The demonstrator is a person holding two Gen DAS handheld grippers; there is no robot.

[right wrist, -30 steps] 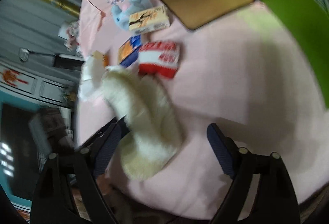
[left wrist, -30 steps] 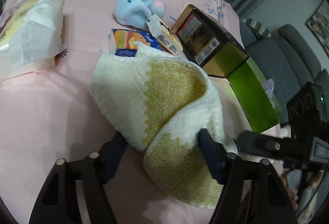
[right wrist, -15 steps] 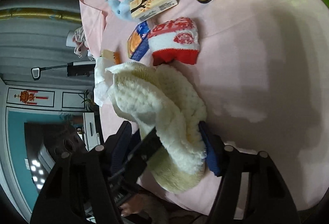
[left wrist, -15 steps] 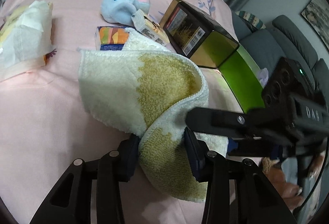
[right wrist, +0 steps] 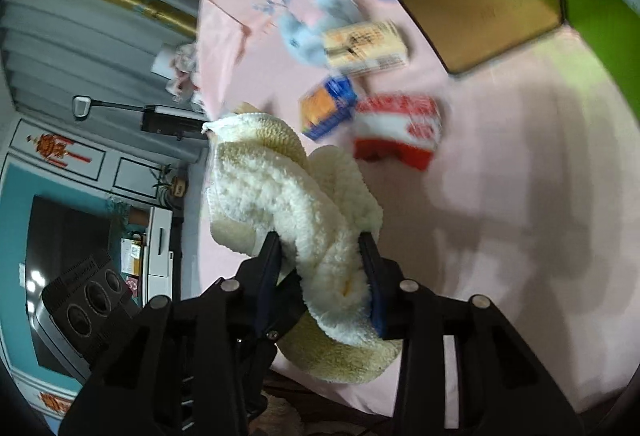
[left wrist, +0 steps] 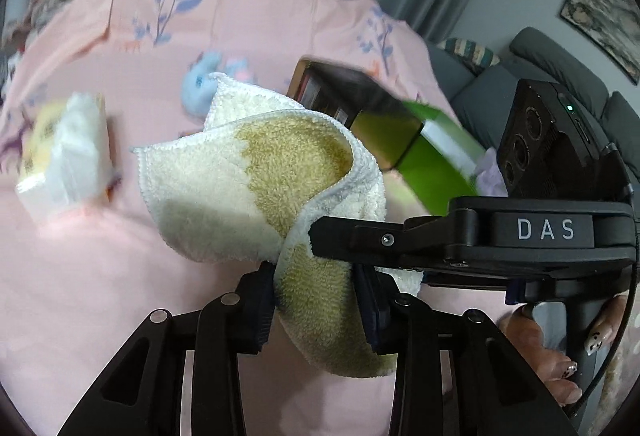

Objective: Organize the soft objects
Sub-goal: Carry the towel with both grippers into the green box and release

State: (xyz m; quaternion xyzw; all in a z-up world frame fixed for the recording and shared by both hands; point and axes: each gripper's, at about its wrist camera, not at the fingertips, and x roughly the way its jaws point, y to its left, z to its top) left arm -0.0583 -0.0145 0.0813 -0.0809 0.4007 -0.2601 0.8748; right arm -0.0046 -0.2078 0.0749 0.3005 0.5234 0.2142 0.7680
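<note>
- At the far left of the left wrist view, a tissue pack [left wrist: 66,151] with white paper on top lies on the pink cloth [left wrist: 80,276].
- Behind the towel, a blue plush toy [left wrist: 200,83] is partly hidden by the towel's upper corner.
- The cream and tan towel [left wrist: 280,187] is in the middle, lifted above the cloth, and it hangs in a curved fold.
- The left gripper [left wrist: 316,300] has its jaws narrow, and they pinch the lower part of the towel between the pads.
- The right gripper [right wrist: 326,268] comes in from the right side in the left wrist view; in its own view its jaws are also narrow and they clamp a thick fold of the same towel.
- To the right behind the towel stands a gold and dark box [left wrist: 352,103], and a green box [left wrist: 436,159] touches it.
- In the right wrist view, a red and white pack [right wrist: 396,131], an orange and blue pack [right wrist: 326,107] and a yellow pack [right wrist: 364,43] lie beyond the towel.
</note>
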